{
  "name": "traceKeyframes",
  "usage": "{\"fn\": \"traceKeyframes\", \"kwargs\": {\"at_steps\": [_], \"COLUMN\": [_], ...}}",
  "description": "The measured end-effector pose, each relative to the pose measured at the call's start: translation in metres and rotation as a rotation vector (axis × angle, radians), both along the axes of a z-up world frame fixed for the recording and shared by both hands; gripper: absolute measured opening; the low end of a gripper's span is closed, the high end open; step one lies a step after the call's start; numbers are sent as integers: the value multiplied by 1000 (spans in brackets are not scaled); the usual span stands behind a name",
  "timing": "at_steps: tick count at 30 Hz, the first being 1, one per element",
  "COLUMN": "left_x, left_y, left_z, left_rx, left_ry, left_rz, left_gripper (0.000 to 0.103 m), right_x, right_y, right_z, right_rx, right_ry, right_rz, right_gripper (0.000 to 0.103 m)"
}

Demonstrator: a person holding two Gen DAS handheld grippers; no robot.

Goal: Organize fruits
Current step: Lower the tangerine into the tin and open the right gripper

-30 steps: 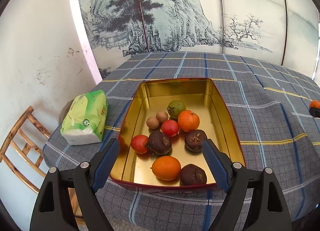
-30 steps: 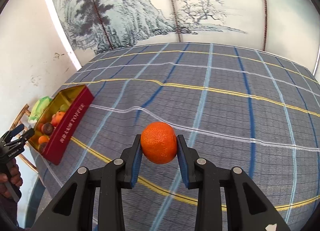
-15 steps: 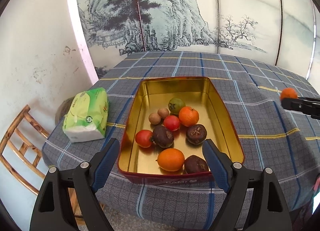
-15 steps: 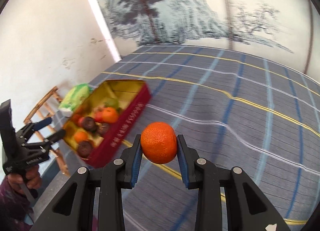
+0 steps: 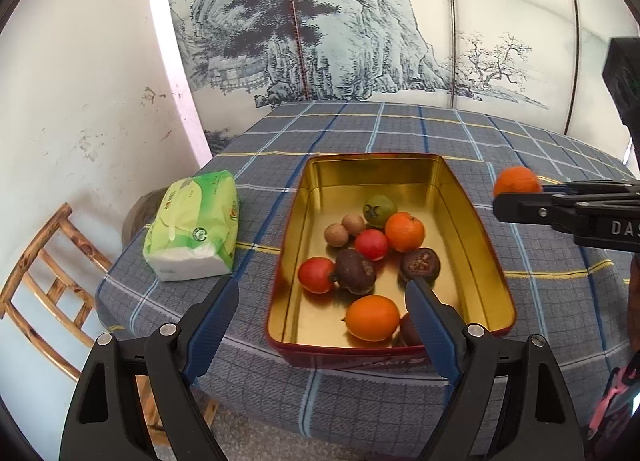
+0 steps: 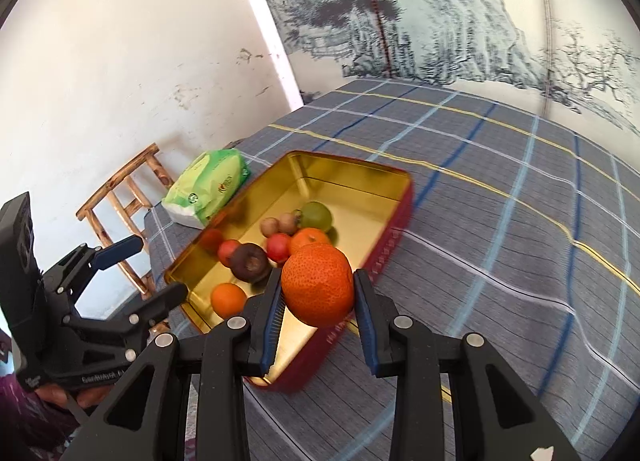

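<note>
A gold-lined red tin point(image 5: 492, 261) point(image 6: 360, 177) sits on the checked tablecloth and holds several fruits: oranges, red fruits, dark brown ones, two small tan ones and a green one point(image 5: 379, 205). My right gripper point(image 6: 318, 313) is shut on an orange point(image 6: 318, 284) and holds it in the air over the tin's near right edge; it also shows in the left wrist view point(image 5: 517, 181). My left gripper point(image 5: 322, 325) is open and empty, in front of the tin's near end.
A green tissue pack point(image 5: 194, 225) lies left of the tin near the table's left edge. A wooden chair point(image 5: 44, 261) stands beside the table. The painted screen point(image 5: 360, 29) stands behind the table. Checked cloth point(image 6: 520, 221) stretches to the right.
My right gripper has carried the orange left across the table, up to the tin. My left gripper has drawn back a little from the tin and stayed open.
</note>
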State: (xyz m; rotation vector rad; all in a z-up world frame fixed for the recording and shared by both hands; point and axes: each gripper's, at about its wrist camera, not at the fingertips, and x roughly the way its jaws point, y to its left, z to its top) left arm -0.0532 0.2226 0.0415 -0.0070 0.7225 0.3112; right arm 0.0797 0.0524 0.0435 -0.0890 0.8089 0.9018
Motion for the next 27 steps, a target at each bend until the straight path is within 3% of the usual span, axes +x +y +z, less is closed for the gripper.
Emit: {"fn": "traceKeyframes", "kwargs": {"at_steps": [20,27], "left_x": [-2,-3], "left_y": [24,34], "left_z": [-7,-10], "left_rx": [9,-7], "left_ry": [2,3], "left_rz": [30,48], "left_gripper": [87,88], "right_x": [23,32], "right_y": [65,56], "right_z": [-7,-7], "right_rx": [-22,-20], "right_ry": [38,40], "right_rz": [26,-14], "right_gripper": [32,32]}}
